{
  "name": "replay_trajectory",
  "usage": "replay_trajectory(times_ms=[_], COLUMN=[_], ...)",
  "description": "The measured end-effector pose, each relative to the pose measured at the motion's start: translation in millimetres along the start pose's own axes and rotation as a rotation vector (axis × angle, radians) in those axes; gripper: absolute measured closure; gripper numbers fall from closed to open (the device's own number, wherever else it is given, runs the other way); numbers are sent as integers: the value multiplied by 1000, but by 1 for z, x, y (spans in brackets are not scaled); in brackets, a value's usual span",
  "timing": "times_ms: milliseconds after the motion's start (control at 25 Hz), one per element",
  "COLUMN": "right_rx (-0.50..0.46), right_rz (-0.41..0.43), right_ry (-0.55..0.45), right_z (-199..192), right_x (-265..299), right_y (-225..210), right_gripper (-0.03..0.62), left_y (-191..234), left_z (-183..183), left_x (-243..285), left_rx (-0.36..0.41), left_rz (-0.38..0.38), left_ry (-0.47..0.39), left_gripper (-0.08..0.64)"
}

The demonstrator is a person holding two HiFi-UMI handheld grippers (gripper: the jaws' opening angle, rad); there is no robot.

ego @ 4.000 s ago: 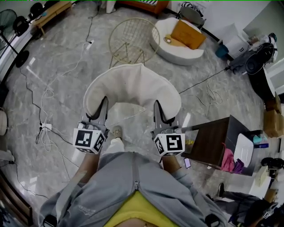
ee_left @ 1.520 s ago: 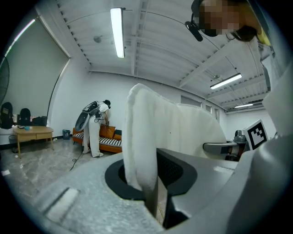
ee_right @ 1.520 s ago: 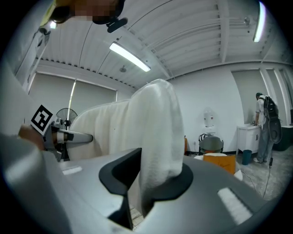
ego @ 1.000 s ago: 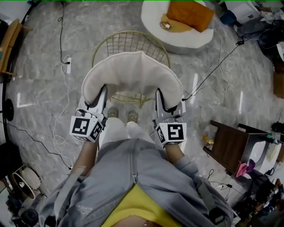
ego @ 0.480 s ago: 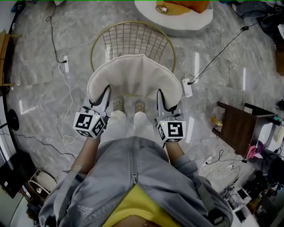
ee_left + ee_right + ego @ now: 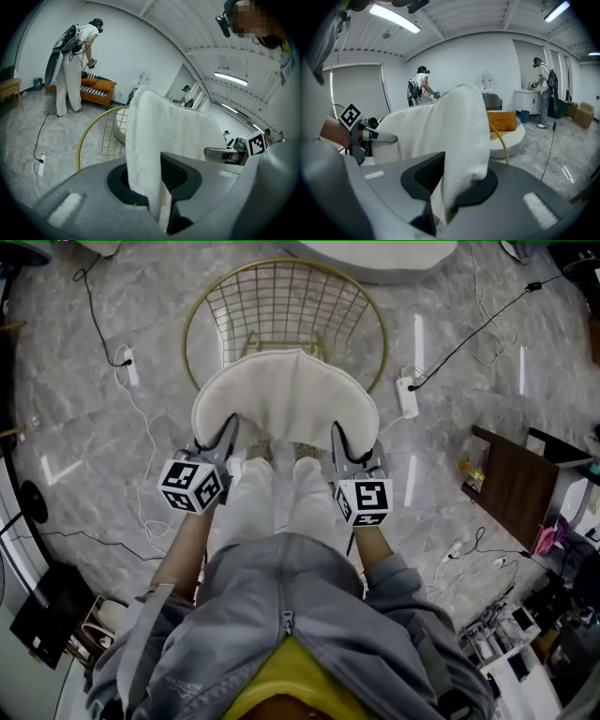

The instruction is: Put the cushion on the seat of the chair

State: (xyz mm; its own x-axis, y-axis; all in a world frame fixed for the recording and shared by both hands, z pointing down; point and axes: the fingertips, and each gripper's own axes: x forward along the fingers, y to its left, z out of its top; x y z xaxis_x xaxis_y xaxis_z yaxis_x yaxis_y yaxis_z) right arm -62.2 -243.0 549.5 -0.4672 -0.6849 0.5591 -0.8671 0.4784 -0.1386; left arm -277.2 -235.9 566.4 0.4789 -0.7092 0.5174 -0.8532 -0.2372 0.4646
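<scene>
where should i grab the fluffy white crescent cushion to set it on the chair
Probably by its two near tips, from the person's side, as the left gripper and right gripper hold the fluffy white crescent cushion now: the edge there fits between the jaws, and a wide soft pad needs both ends held to stay spread.

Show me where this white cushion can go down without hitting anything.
The mesh seat of the round gold wire chair is bare, bordered by its rim and the white cushion. Crowded: white power strips and cables flank it on the grey marble floor; a dark wooden table stands right.
</scene>
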Motion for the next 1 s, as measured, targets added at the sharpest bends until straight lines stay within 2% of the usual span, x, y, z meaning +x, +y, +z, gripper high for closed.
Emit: replay_trajectory(times_ms=[360,680,1000], right_rx=[37,111,142], right_rz=[32,42,57], right_ry=[108,185,266], right_z=[-68,-137,-182], right_x=[78,136,192], right_y=[-34,-44,-63], right_gripper=[517,515,506], left_y=[53,102,137], left_z=[-58,-109,-143], left_x=[77,122,163], left_rx=[-78,-81,-116], left_rz=[-17,-27,-48], left_ry=[102,204,276], left_gripper=[489,489,488])
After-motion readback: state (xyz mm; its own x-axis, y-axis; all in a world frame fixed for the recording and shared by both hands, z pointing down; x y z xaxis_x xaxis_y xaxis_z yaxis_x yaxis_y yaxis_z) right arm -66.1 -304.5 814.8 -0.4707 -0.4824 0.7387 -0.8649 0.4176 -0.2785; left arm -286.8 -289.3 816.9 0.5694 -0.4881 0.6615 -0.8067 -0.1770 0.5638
